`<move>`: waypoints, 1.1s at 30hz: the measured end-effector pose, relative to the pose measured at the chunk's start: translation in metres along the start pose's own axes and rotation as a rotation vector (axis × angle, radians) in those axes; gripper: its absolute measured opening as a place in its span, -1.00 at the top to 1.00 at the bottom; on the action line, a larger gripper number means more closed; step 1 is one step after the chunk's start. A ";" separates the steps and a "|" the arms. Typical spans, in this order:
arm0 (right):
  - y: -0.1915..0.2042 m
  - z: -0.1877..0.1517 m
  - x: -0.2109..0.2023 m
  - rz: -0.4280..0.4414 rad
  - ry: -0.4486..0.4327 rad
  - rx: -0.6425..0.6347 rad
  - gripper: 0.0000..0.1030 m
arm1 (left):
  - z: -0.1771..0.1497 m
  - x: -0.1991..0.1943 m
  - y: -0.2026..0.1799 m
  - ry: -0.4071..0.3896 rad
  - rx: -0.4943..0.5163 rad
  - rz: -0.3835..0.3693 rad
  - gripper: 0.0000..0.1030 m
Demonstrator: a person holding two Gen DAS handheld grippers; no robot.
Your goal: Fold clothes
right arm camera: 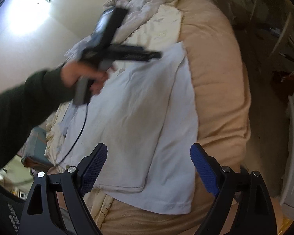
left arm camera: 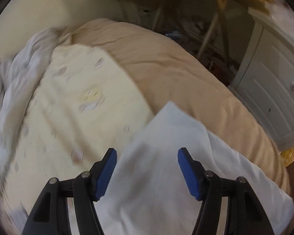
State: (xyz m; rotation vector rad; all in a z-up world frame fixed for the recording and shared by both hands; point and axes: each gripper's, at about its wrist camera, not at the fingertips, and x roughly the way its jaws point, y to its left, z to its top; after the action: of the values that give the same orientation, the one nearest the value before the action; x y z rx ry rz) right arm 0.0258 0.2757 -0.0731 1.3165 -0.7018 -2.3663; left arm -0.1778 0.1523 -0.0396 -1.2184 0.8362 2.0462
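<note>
right view only: hand (right arm camera: 84, 76) gripping left gripper (right arm camera: 145, 55) at 11 o'clock | white shirt (right arm camera: 139, 107) – folded, flat on bed (right arm camera: 215, 78) | left gripper, right gripper (right arm camera: 149, 168) – jaws apart, empty

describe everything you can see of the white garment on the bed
The white garment looks like thin, soft cotton, lying flat on the tan bedding and a pale yellow printed sheet. One side is folded over lengthwise, leaving a long straight edge and a hemmed end nearest the camera. Neither gripper is touching it.
</note>
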 end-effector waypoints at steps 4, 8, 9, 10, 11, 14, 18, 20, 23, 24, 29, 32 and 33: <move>-0.011 0.002 -0.003 0.025 -0.008 0.039 -0.75 | 0.017 0.024 -0.010 0.030 0.112 0.000 -0.27; -0.021 0.002 -0.009 0.053 -0.021 0.087 -0.75 | 0.025 0.037 -0.013 0.057 0.171 -0.030 -0.27; -0.023 0.002 -0.008 0.053 -0.024 0.095 -0.75 | 0.025 0.040 -0.012 0.064 0.181 -0.047 -0.27; -0.024 0.003 -0.008 0.054 -0.027 0.102 -0.75 | 0.026 0.043 -0.010 0.071 0.192 -0.064 -0.27; -0.025 0.001 -0.012 0.050 -0.028 0.107 -0.75 | 0.026 0.045 -0.009 0.071 0.206 -0.091 -0.27; -0.025 0.000 -0.014 0.048 -0.023 0.111 -0.75 | 0.030 0.047 -0.003 0.054 0.265 -0.187 -0.27; -0.027 -0.001 -0.014 0.049 -0.018 0.129 -0.75 | 0.041 0.046 0.006 0.034 0.317 -0.291 -0.27; -0.028 -0.001 -0.015 0.051 -0.023 0.136 -0.75 | 0.049 0.047 0.006 0.034 0.337 -0.334 -0.27; -0.030 -0.002 -0.013 0.049 -0.019 0.152 -0.75 | 0.057 0.051 0.000 0.050 0.372 -0.412 -0.27; -0.031 -0.002 -0.013 0.048 -0.015 0.155 -0.75 | 0.058 0.054 -0.002 0.059 0.384 -0.419 -0.27; -0.028 -0.002 -0.014 0.049 -0.019 0.166 -0.75 | 0.064 0.065 -0.016 0.103 0.445 -0.465 0.60; -0.026 -0.001 -0.013 0.040 -0.017 0.163 -0.75 | 0.059 0.058 -0.024 0.083 0.481 -0.440 0.90; -0.025 -0.001 -0.013 0.038 -0.017 0.161 -0.75 | 0.057 0.054 -0.026 0.071 0.486 -0.431 0.90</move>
State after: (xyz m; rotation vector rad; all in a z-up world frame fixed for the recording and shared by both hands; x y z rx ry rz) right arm 0.0319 0.3027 -0.0792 1.3356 -0.9317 -2.3351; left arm -0.2092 0.2214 -0.0726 -1.0808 0.9389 1.3628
